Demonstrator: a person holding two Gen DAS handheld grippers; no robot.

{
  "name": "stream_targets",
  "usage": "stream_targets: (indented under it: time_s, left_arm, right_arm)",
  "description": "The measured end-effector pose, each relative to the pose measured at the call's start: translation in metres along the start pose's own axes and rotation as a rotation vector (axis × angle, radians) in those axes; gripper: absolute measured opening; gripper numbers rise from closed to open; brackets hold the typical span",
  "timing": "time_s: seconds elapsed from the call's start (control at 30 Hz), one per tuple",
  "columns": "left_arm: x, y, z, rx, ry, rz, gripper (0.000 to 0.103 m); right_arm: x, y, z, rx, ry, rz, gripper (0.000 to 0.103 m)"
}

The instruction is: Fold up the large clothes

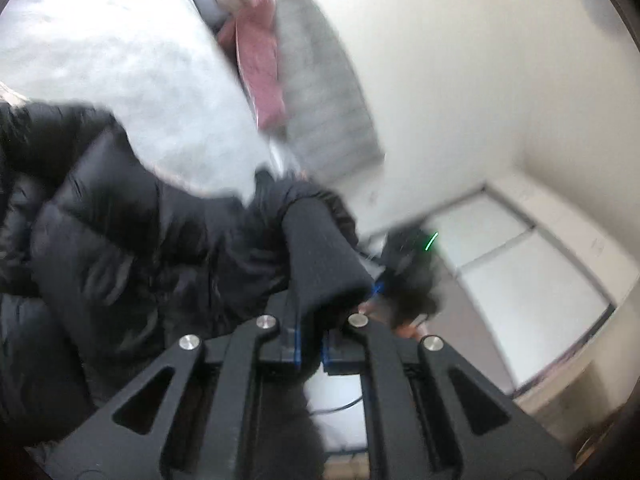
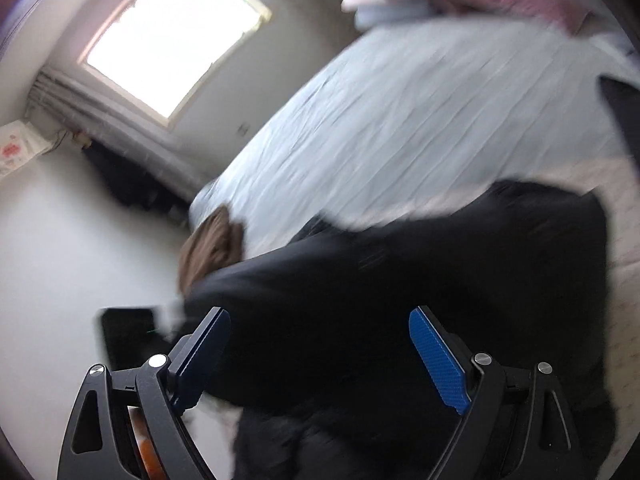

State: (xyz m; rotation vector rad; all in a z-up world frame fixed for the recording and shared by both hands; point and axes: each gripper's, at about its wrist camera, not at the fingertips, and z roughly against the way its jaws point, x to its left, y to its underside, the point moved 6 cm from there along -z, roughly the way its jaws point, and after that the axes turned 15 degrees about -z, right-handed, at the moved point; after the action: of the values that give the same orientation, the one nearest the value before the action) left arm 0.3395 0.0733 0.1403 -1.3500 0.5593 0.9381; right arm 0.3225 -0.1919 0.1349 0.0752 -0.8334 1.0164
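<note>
Writing or labels cannot be read anywhere; both views are blurred, and the only markings are red shapes on a white bag [image 2: 18, 148] at the far left, too smeared to make out. Left claw [image 1: 310, 350] is clenched on the knit cuff [image 1: 320, 256] of a black puffer jacket [image 1: 120, 240], its blue-edged pads pressed together with the dark fabric pinched between them. This claw points nearly level and looks rolled to one side, so the room leans in its view. From the cuff the sleeve runs away to the left, where the jacket's bulk lies on the pale bedsheet [image 1: 120, 60] of a bed. Pink bedding [image 1: 260, 48] sits at the far end of the bed. Right claw [image 2: 320, 356] is released, its blue pads [image 2: 438, 360] standing wide apart and tilted downward over the jacket [image 2: 400, 300], with dark cloth seen between them but not gripped. Beyond it stretches the light sheet [image 2: 400, 120], and a bright window [image 2: 176, 36] shows on the far left wall.
</note>
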Motion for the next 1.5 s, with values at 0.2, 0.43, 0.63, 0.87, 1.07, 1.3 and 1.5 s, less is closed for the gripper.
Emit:
stream_targets:
  time_s: [0.2,0.43,0.63,0.87,1.07,1.3,1.5]
  left_arm:
    - [0.114,0.000,0.067,0.033,-0.948,0.095,0.022]
    - [0.096,0.014,0.077,-0.002,-1.071,-0.072,0.047]
    - [0.028,0.008,-0.002,-0.027,-0.896,-0.405,0.076]
    - [0.104,0.037,-0.058,0.185,-0.960,-0.329,0.078]
    - [0.083,0.025,-0.004,0.111,-1.026,-0.274,0.083]
    - [0.080,0.035,0.101,0.058,-1.130,-0.198,0.097]
    - [0.125,0.062,0.209,-0.054,-1.217,0.009,0.098]
  right_arm:
    - [-0.067,0.005,-0.048,-0.026,0.163,-0.035,0.092]
    - [-0.081,0.017,-0.081,-0.049,0.298,0.049,0.093]
    - [-0.058,0.013,-0.059,-0.145,0.212,0.042,0.093]
    - [-0.076,0.024,-0.066,-0.084,0.230,-0.022,0.093]
    - [-0.074,0.043,-0.027,-0.073,0.182,-0.049,0.093]
    - [-0.064,0.077,0.012,-0.132,0.116,-0.053,0.093]
    - [-0.066,0.106,0.017,-0.151,0.130,-0.006,0.094]
